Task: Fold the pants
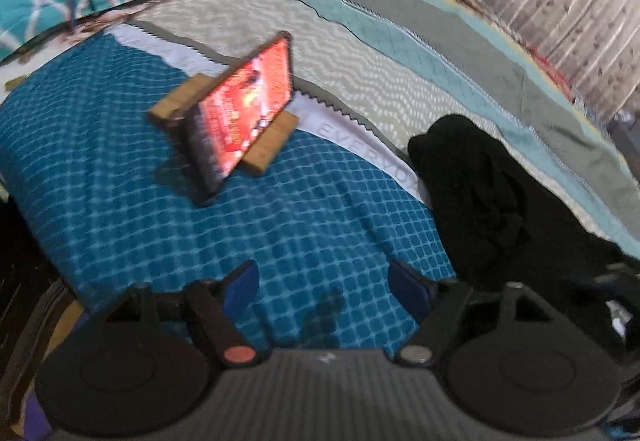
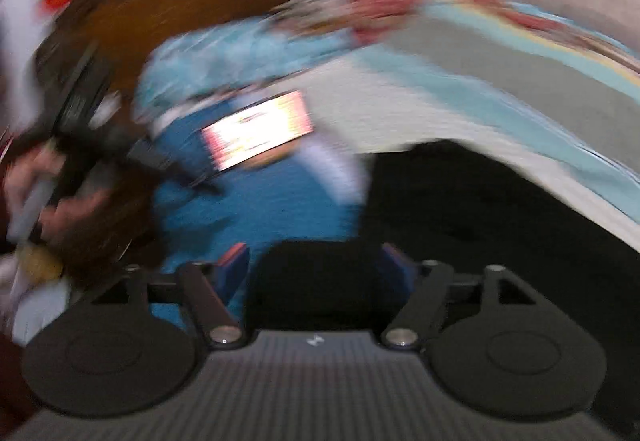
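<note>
I am holding both grippers over the bed, and I am taking the glowing phone (image 1: 244, 109) on its wooden stand (image 1: 276, 145) as my landmark. My left gripper (image 1: 322, 287) is hovering over the blue checked cover (image 1: 120, 181) on the near side of the phone, its fingers standing apart with nothing but cloth pattern showing between them. The black pants (image 1: 480, 197) are lying in a loose heap to the right of the phone, partly on the blue cover and partly on the pale striped quilt (image 1: 360, 13) behind it. My right gripper (image 2: 316, 269) is hanging over the near edge of that heap, to the right of the phone, its fingers spread as well; dark fabric is showing between them, but I am not seeing the pads pressing on it, and this view is badly smeared. In it my left gripper is also showing, held in a hand (image 2: 44, 197) left of the phone. I judge the fold has not begun. To do it well I should be steadying both hands first, finding the waistband, pinching its two corners, and spreading the pants flat away from the phone.
</note>
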The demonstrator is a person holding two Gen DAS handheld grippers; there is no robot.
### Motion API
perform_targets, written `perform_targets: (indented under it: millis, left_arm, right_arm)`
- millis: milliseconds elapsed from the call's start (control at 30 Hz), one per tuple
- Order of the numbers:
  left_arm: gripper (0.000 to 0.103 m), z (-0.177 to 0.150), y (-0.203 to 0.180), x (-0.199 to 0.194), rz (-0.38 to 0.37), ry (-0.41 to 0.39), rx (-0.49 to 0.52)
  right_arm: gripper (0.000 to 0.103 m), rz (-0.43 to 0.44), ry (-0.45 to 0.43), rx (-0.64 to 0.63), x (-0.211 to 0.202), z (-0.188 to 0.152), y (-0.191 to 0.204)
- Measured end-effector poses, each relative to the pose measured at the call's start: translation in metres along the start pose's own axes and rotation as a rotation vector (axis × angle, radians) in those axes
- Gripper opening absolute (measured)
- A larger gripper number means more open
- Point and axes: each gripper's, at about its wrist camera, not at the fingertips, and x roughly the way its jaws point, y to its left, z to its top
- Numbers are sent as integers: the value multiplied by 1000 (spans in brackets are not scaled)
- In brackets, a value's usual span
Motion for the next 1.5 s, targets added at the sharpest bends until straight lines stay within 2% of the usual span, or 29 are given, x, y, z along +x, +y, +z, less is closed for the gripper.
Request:
perform_targets:
  millis: [33, 67, 100, 133, 167, 200, 267, 300, 367, 500, 567, 667, 833, 933, 967, 1000, 1067, 1133, 1200, 1267, 1333, 1367, 1433, 1467, 1500]
  left_arm:
    - [74, -1, 4, -1, -13, -4, -6]
    - [74, -2, 6, -4, -30, -7, -9]
    - [74, -3, 6, -3, -48, -11, -10]
    - [74, -5, 5, -3, -69, -13, -11]
    - [75, -6, 3, -3, -91, -14, -14]
    - [77, -6, 0, 0, -123, -11, -19]
    - [82, -9, -8, 6, -200, 2, -36]
    - [87, -8, -15, 14, -258, 20, -51]
    - [95, -4, -30, 30, -351, 66, -95]
    - [99, 0, -64, 55, -568, 151, -215]
    - [102, 1, -75, 60, -635, 168, -268]
    - [103, -2, -85, 65, -697, 178, -316]
    - [103, -9, -91, 76, -720, 224, -365]
    - [100, -13, -86, 73, -750, 202, -409]
    - [81, -12, -85, 71, -742, 177, -405]
    - [46, -10, -84, 68, -734, 157, -390]
    - [19, -6, -80, 66, -716, 151, -354]
    - [17, -3, -76, 52, -678, 98, -297]
    - [16, -2, -72, 25, -603, -2, -200]
    - [15, -6, -62, -4, -514, -96, -113]
    - [15, -15, -51, -19, -394, -139, -48]
    - [15, -21, -46, -20, -334, -137, -29]
    - [16, -35, -38, -5, -197, -86, -7]
    - [19, -42, -33, 9, -122, -38, -16]
    - [20, -49, -28, 22, -51, 28, -36]
  right_arm:
    - [78, -18, 53, -40, 18, 1, 7]
    - [69, -65, 107, -75, 34, 0, 12]
    - [30, -127, 149, -96, 45, -2, 11]
    - [11, -172, 165, -60, 45, -3, 1]
    - [10, -174, 140, 64, 33, -1, -16]
    - [10, -150, 75, 246, 12, 1, -37]
    - [10, -105, -126, 554, -43, -2, -72]
    - [10, -69, -242, 676, -71, -8, -84]
    - [10, -22, -353, 796, -103, -18, -95]
    - [10, -4, -407, 896, -127, -31, -95]
    - [10, -10, -408, 911, -135, -37, -88]
    - [10, 18, -392, 923, -129, -42, -78]
    - [10, 74, -368, 900, -120, -32, -80]
    - [10, 118, -351, 876, -115, -24, -78]
    - [10, 144, -338, 861, -113, -22, -75]
    - [10, 166, -322, 837, -110, -20, -71]
    - [10, 188, -294, 786, -104, -16, -63]
    - [10, 206, -279, 764, -98, -10, -58]
    - [11, 243, -276, 752, -90, -1, -55]
    - [11, 279, -254, 731, -78, 5, -48]
    - [11, 306, -203, 704, -57, 12, -37]
    - [14, 314, -171, 695, -46, 13, -31]
    - [19, 281, -78, 656, -19, 11, -21]
    - [27, 247, -33, 638, -10, 8, -19]
    - [30, 206, 1, 635, -5, 2, -21]
